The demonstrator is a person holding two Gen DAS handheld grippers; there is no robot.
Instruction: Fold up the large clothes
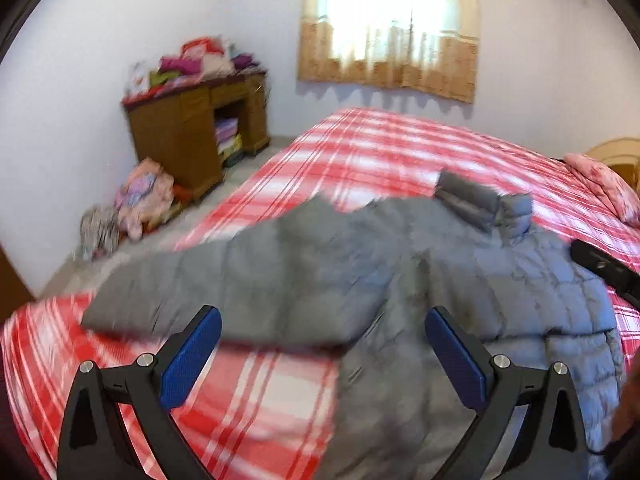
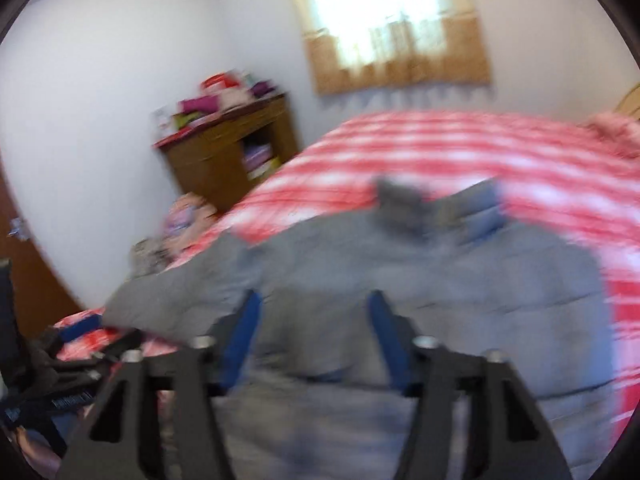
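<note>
A grey quilted puffer jacket (image 1: 420, 264) lies spread on a bed with a red and white plaid cover (image 1: 380, 148). One sleeve (image 1: 192, 288) stretches to the left, and the collar (image 1: 480, 200) points toward the far side. My left gripper (image 1: 322, 324) is open and empty, hovering over the sleeve and the jacket's lower left edge. My right gripper (image 2: 314, 312) is open and empty above the jacket's body (image 2: 440, 280); this view is blurred. The left gripper shows at the lower left of the right wrist view (image 2: 76, 344).
A wooden cabinet (image 1: 188, 128) with folded clothes on top stands by the left wall, with a pile of clothes (image 1: 140, 196) on the floor beside it. A curtained window (image 1: 392, 20) is behind the bed. A pink pillow (image 1: 604, 184) lies at the far right.
</note>
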